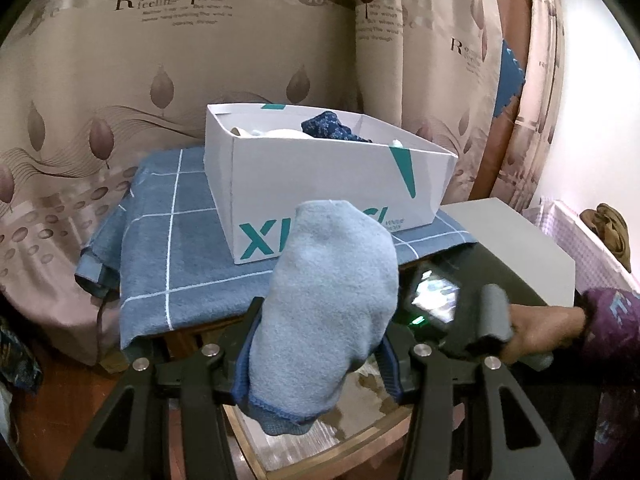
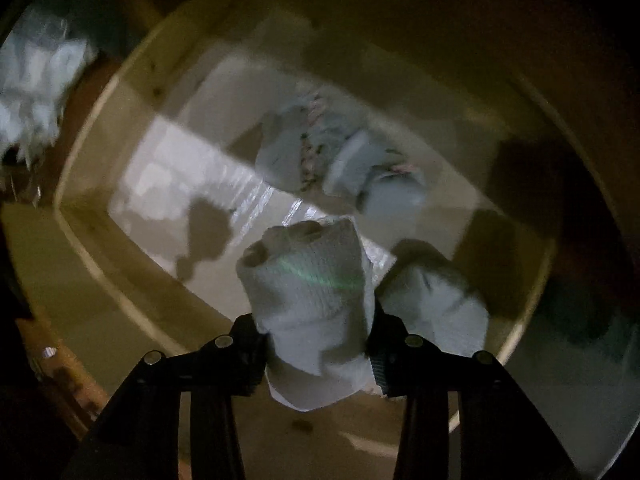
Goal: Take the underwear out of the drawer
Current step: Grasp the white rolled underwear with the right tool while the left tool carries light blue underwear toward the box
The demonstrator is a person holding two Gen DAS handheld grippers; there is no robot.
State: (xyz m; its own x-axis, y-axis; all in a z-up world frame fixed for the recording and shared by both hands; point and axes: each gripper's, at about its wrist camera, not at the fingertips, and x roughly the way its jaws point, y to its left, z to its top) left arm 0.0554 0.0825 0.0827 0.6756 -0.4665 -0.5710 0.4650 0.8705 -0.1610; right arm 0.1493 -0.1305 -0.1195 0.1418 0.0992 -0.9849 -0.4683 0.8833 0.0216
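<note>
Left wrist view: the left claw [image 1: 320, 340] is clamped on a rolled pale-blue garment [image 1: 328, 312], which stands up between its fingers and hides part of the white box [image 1: 320, 184] just beyond. That box, on a blue checked cloth [image 1: 172, 240] over the bench [image 1: 516, 240], already holds folded pieces, one dark blue [image 1: 332, 128]. To the claw's right, a hand [image 1: 536, 332] grips the other tool's handle.

Right wrist view: the right claw [image 2: 318, 332] points straight down into the open drawer [image 2: 88, 208] and is closed on a white rolled garment [image 2: 312, 304], the pads pressing both its sides. The picture is blurred, and whether the roll has cleared the drawer floor cannot be told. Just right of the claw lies another white roll [image 2: 440, 308]; beyond it, farther into the drawer, a pale floral bundle [image 2: 332, 156].

Judged from this, the job is partway through: both claws are loaded, some pieces are already boxed, and at least two remain in the drawer.
</note>
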